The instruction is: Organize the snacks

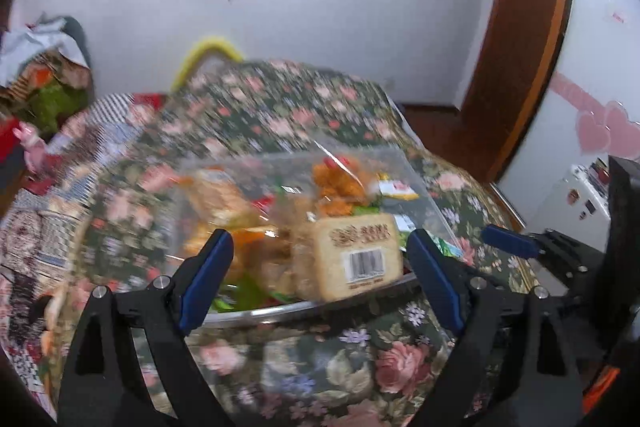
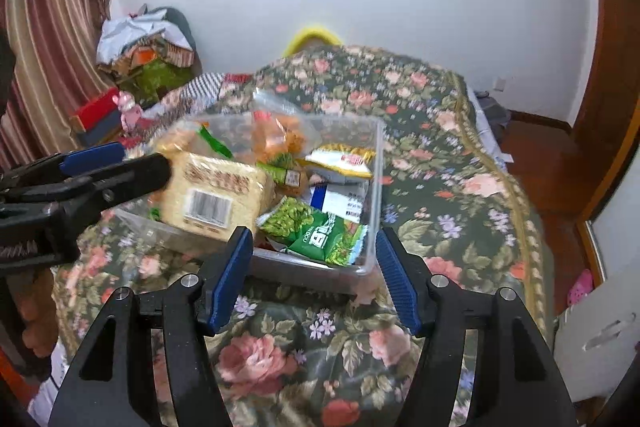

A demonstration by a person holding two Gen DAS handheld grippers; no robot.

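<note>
A: Snacks where?
B: Piled in clear plastic bin [image 2: 370,163] on floral bedspread [image 2: 440,155]. Pale brick-shaped pack with barcode [image 2: 216,195] on top at bin's left, green pea packet [image 2: 316,231] at near right corner, orange puff bag [image 2: 280,139] behind, yellow-white sachet [image 2: 342,159] toward far right.
A: Left claw?
B: Left claw [image 1: 320,259] spread wide, nothing between pads, hovering just before near rim with barcode pack framed between the tips. No contact visible. Left view motion-blurred, so exact gap unclear.
A: Right claw?
B: Right claw [image 2: 314,269] part open, empty, just outside near wall in front of green pea packet. Not touching it.
A: Step in hand, best guess?
B: Looks like release or settle of items in bin, both claws free. Could equally be lining up for next pick; cannot tell which.
A: Doing it well?
B: Flat heavy pack low and level, light crinkly bags on top. Pinch packets by sealed edge, not the puffed middle. Clear thin bin wall before closing, else bin drags on soft bedspread. One claw steadying rim while other places. Watch barcode pack: tilted over left wall, likely to slide out.
</note>
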